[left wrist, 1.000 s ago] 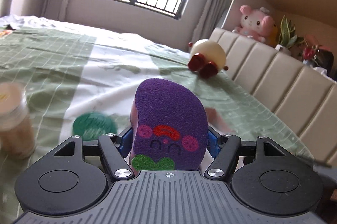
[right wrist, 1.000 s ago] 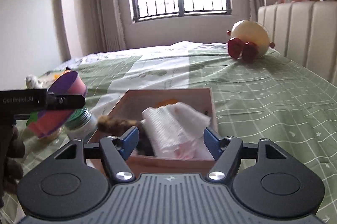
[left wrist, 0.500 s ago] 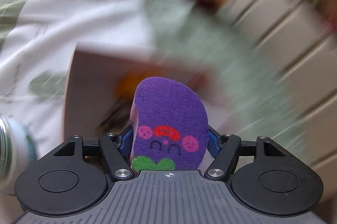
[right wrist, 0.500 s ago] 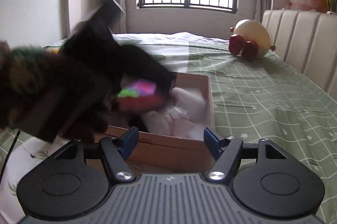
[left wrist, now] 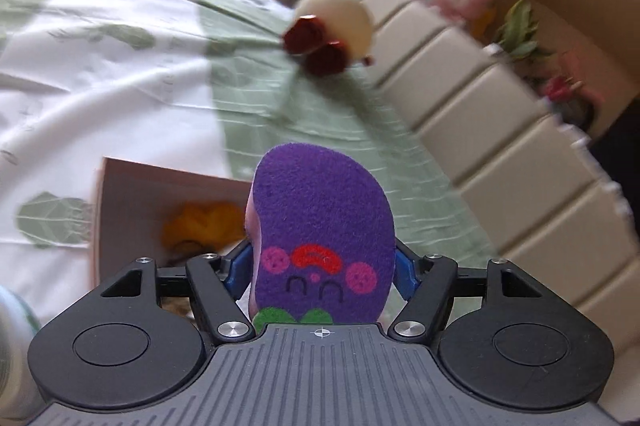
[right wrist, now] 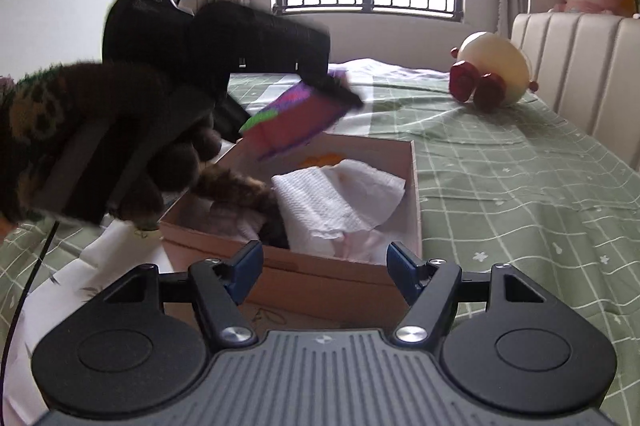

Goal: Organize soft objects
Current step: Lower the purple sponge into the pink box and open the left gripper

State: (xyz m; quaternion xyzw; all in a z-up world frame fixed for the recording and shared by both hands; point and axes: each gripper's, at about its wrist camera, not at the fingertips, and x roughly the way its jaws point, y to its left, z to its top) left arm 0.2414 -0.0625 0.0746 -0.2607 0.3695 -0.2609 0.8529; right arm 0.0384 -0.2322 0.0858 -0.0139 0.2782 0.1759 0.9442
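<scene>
The purple sponge [left wrist: 324,226], judged light and squashy and best gripped by its flat sides, is pinched by the left gripper [left wrist: 324,266] above the open box [right wrist: 414,193], while the right gripper [right wrist: 324,266] is spread empty.

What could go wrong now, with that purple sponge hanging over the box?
The left gripper holds the purple sponge over the far end of the cardboard box; released there, it might land on the rim and tip onto the bed. The white paper towel and other items already fill much of the box, so the sponge could perch on top and roll off.
</scene>
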